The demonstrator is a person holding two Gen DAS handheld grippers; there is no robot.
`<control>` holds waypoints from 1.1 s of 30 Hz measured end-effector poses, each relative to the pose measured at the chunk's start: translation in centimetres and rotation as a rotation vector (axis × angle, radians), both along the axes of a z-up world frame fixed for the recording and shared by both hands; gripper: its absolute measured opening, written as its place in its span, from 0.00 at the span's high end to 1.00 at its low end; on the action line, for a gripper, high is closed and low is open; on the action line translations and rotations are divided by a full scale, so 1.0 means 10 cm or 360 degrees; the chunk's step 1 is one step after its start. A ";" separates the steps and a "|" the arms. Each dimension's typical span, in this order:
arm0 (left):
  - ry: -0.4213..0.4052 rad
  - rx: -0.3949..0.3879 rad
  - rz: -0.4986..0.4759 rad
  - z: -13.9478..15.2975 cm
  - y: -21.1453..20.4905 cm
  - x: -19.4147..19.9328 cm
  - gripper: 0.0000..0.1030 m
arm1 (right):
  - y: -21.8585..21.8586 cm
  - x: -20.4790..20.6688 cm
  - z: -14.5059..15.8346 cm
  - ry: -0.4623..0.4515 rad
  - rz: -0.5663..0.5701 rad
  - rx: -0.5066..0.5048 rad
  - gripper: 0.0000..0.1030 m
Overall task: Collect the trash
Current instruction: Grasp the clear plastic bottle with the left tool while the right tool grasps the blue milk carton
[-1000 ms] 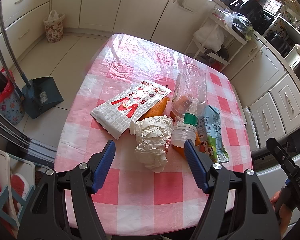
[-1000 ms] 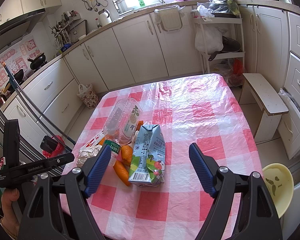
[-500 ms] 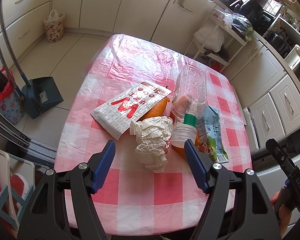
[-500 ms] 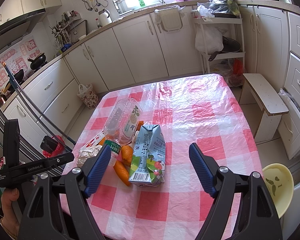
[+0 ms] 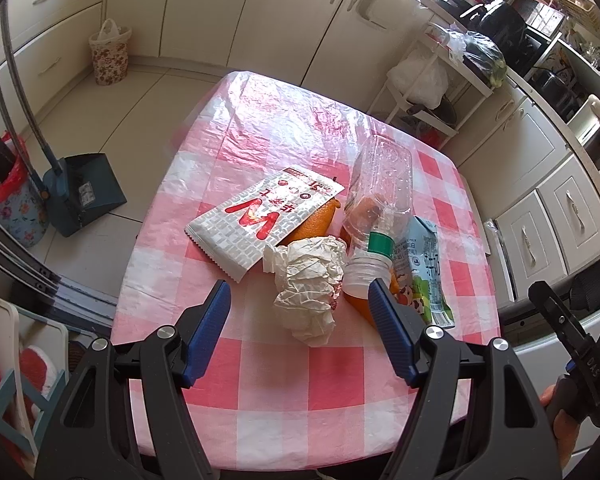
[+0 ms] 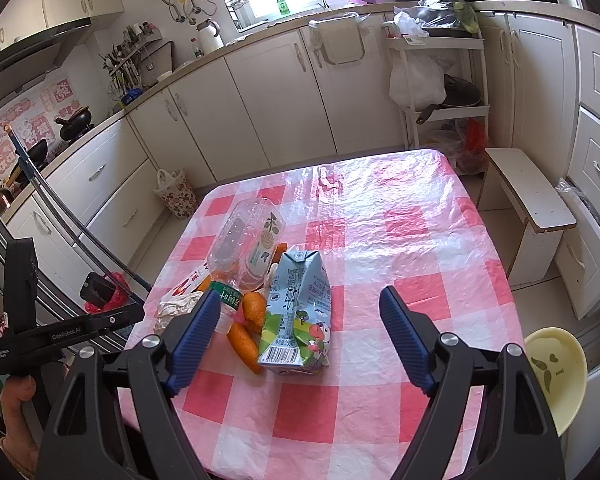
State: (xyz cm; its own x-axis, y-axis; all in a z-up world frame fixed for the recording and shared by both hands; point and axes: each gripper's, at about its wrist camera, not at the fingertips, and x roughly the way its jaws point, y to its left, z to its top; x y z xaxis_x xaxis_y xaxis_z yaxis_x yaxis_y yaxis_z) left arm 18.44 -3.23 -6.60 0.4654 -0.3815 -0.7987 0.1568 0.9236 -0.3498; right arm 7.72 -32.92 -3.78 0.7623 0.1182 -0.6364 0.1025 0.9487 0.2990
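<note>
My left gripper [image 5: 298,300] hangs over the near edge of the table [image 5: 260,420], jaws standing apart with nothing between the pads. The trash lies clustered on the pink-checked cloth just beyond it. Leftmost is a flat white snack wrapper [image 5: 260,218] with a red M, resting partly on orange peel [image 5: 314,222]. Next, a crumpled paper wad [image 5: 310,276] sits between my left fingers in view (not touched by either). Beside it lies a clear plastic bottle [image 5: 380,188] on its side, green-banded neck toward me, more peel beneath it. Furthest right is a flattened milk carton [image 6: 296,308], touching the peel [image 6: 244,340]. My right gripper [image 6: 296,320] is likewise spread wide and empty, the carton near its left finger, bare cloth before its right.
</note>
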 end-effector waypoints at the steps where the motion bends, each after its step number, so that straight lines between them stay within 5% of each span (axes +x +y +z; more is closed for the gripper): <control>1: -0.0001 -0.0001 0.0003 0.00 0.01 0.00 0.34 | 0.00 0.00 0.00 0.0001 -0.0004 -0.0003 0.24; 15: 0.0000 -0.0043 -0.0053 0.00 -0.16 0.05 0.33 | -0.03 0.29 -0.29 0.0216 0.0090 0.0008 0.24; 24: -0.0035 0.0107 -0.0091 0.04 -0.46 0.38 0.30 | 0.37 0.63 -0.56 0.0405 0.0330 -0.0175 0.24; 33: -0.0142 0.0336 -0.0182 0.05 -1.19 0.75 0.29 | 0.26 0.76 -0.79 0.0537 0.0320 -0.0240 0.24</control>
State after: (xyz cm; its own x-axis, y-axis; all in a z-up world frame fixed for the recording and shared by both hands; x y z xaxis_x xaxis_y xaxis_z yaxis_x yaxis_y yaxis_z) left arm 25.94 -15.12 -6.06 0.5010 -0.2651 -0.8238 0.2863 0.9491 -0.1313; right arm 15.32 -30.33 -11.71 0.4795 0.1300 -0.8679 -0.0210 0.9904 0.1368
